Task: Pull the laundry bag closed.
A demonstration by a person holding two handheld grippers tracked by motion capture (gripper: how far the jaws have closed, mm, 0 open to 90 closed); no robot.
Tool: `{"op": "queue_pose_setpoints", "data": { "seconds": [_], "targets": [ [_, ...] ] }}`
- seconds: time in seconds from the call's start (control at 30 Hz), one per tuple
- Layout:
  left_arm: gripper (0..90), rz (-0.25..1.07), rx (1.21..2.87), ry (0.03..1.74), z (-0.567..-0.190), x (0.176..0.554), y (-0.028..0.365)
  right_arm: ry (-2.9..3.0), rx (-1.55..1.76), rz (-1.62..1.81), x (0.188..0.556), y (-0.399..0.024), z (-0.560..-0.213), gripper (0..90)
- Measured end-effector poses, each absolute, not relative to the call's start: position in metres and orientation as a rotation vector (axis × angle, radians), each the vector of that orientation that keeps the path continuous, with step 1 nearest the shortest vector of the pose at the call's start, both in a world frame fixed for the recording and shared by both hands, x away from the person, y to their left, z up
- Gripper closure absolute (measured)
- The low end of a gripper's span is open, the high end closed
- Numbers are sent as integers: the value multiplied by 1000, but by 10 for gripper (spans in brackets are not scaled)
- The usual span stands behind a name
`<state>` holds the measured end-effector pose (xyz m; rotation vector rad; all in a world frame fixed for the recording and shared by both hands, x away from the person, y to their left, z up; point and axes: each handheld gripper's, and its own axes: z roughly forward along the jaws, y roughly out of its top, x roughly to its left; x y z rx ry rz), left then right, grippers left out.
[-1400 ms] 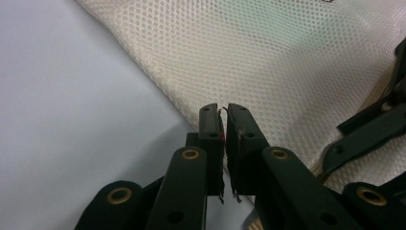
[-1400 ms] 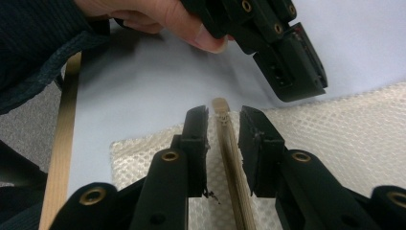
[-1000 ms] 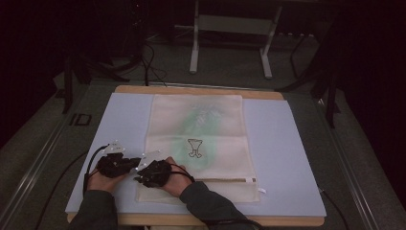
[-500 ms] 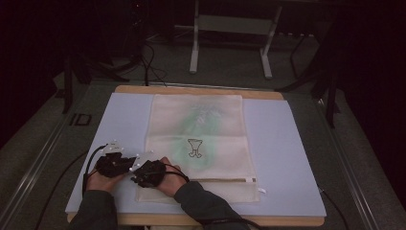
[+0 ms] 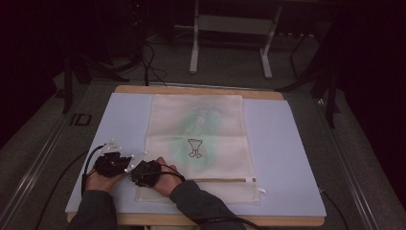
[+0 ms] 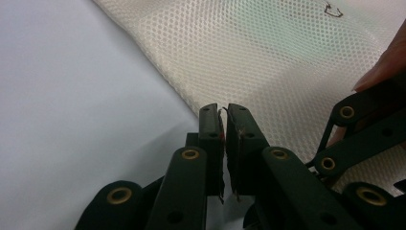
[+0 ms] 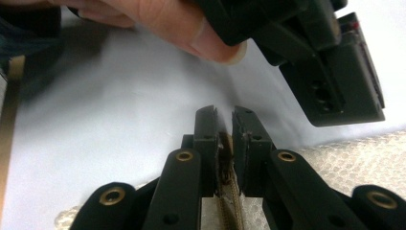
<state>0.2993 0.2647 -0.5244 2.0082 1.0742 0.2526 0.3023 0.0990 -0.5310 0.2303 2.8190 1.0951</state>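
Observation:
A cream mesh bag (image 5: 201, 129) with a small goblet drawing (image 5: 194, 147) and a green tint inside lies flat on a pale blue mat (image 5: 287, 143). Both grippers meet at its near left corner. My left gripper (image 5: 130, 165) (image 6: 224, 112) points across the bag (image 6: 268, 52), its jaws pressed together on a thin bit of the bag's edge. The jaws of my right gripper (image 5: 135, 175) (image 7: 224, 115) have just been closing and are now shut on the brownish zipper strip (image 7: 229, 201) at the bag's (image 7: 364, 153) edge. A thumb (image 7: 191, 28) of the left hand sits just beyond.
The mat lies on a wooden table (image 5: 201, 89) whose front edge is close under the forearms. Cables trail from both grippers over the mat's left side. A metal stand (image 5: 230, 28) and dark floor are beyond the table.
Both hands have edged slightly left at the bag's near left corner. The bag lies as before.

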Motion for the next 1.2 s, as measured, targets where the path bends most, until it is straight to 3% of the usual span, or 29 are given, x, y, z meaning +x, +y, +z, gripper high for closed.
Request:
{"op": "queue_pose_setpoints", "data": {
  "seconds": [0.4, 0.87, 1.2],
  "targets": [
    [847, 259, 2009, 1082, -524, 299, 266, 2810, 258, 1251, 306, 83, -516, 810],
    [844, 261, 2000, 1082, -524, 299, 266, 2817, 278, 1231, 305, 92, -528, 812],
    [843, 262, 1996, 1086, -524, 298, 267, 2807, 273, 1273, 304, 79, -517, 811]
  ]
}}
